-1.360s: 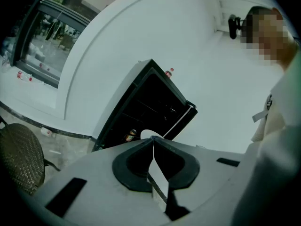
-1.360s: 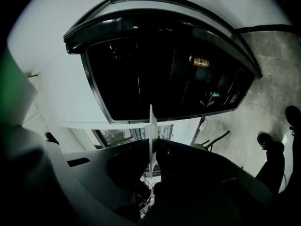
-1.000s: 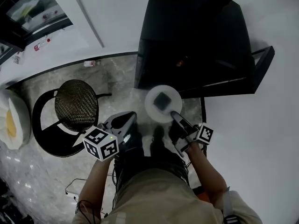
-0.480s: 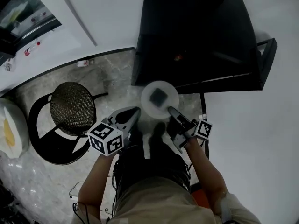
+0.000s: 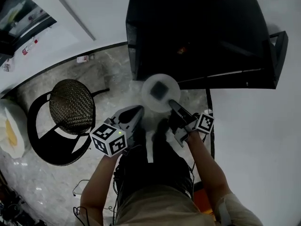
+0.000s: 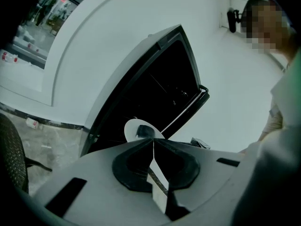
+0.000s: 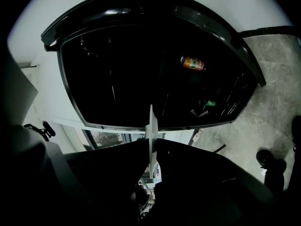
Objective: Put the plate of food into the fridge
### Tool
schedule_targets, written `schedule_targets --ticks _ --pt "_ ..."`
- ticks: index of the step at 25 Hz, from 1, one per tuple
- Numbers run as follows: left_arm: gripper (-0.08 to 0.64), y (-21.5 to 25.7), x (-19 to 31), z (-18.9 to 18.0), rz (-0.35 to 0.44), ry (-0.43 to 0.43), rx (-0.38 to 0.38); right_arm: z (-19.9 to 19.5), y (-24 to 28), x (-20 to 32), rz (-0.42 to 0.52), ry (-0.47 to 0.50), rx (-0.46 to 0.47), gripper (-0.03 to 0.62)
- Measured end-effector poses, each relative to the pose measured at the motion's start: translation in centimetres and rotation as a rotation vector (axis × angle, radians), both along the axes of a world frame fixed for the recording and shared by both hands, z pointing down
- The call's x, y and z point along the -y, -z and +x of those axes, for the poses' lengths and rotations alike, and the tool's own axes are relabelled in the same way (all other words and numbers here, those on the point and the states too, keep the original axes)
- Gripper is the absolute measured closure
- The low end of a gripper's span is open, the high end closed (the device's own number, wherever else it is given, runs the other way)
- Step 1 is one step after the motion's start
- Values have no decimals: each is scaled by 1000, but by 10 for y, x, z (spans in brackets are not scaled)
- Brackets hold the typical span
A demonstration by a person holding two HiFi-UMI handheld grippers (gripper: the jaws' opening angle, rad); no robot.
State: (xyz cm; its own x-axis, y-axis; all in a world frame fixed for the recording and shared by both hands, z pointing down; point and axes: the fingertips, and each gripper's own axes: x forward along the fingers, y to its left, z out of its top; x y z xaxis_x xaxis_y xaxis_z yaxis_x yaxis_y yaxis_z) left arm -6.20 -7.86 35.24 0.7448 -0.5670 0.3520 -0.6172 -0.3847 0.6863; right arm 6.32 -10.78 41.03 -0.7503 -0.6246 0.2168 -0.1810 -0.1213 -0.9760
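Right gripper (image 5: pixel 175 108) jaws pinch the plate (image 5: pixel 149 95) rim at 5 o'clock so the food (image 5: pixel 160 89) sits level before the fridge (image 5: pixel 197 32); left gripper (image 5: pixel 136 112) jaws together, empty.

1 plate (image 5: pixel 161 92), 1 fridge (image 5: pixel 197 32), 1 chair (image 5: pixel 70 107), 2 hand-held grippers (image 5: pixel 137 112) (image 5: pixel 172 103) (poss. 1 can (image 7: pixel 192 63)).

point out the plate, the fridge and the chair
plate (image 5: pixel 147 94): head view, bare white part near its left edge
fridge (image 5: pixel 197 22): head view, its dark body
chair (image 5: pixel 73 106): head view, middle of the woven seat
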Motion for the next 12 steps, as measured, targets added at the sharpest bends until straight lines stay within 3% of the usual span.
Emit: schedule_targets --ticks 12 --pt "548 -58 0 40 -63 62 57 28 -64 -2 -40 -7 30 563"
